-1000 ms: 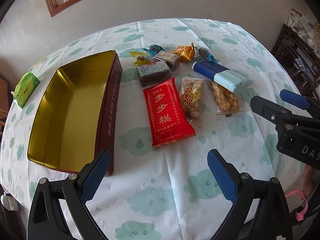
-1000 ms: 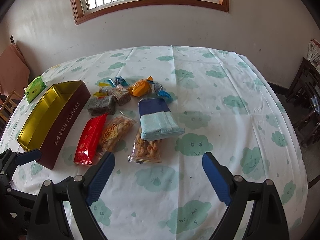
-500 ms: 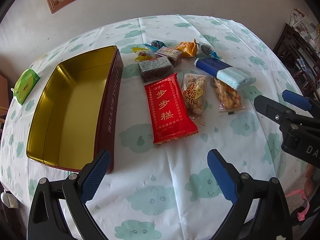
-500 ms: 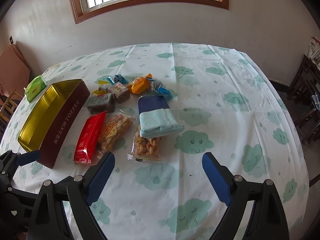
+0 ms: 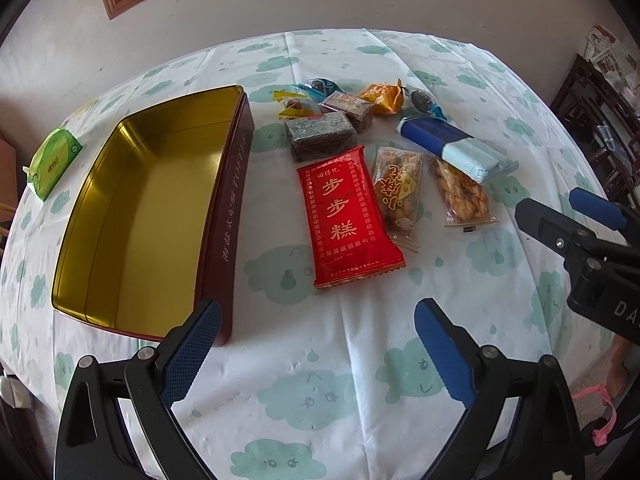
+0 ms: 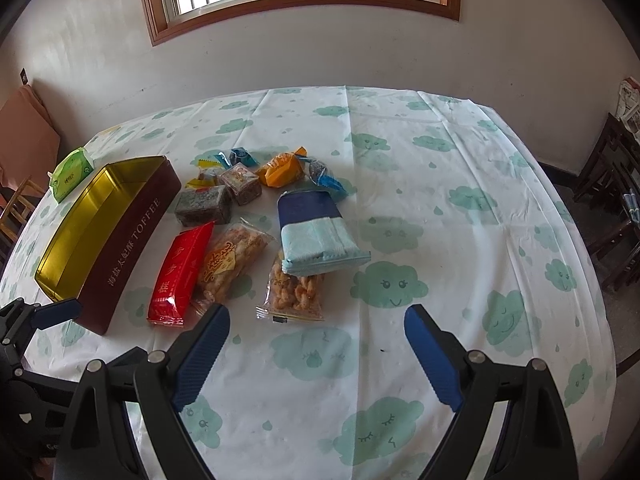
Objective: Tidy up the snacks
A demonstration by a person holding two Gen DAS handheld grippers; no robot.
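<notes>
An open, empty maroon toffee tin with a gold inside (image 5: 224, 216) (image 6: 132, 240) lies at the table's left. Right of it lie snacks: a red packet (image 5: 348, 216) (image 6: 180, 276), two clear bags of fried twists (image 5: 398, 188) (image 5: 464, 196) (image 6: 296, 292), a blue packet (image 5: 456, 148) (image 6: 316, 236), a dark block (image 5: 320, 136), and several small wrapped sweets (image 5: 380, 96). My left gripper (image 5: 316, 344) is open and empty above the cloth near the tin's near corner. My right gripper (image 6: 316, 348) is open and empty just short of a twist bag.
A green tissue pack (image 5: 54, 160) (image 6: 72, 174) lies at the far left edge. The round table wears a cloud-print cloth (image 6: 440, 208). Dark wooden chairs (image 6: 616, 200) stand to the right, a wall and window behind.
Both grippers have moved slightly forward and down toward the table; the snacks and the tin lie where they were. Both stay open.
</notes>
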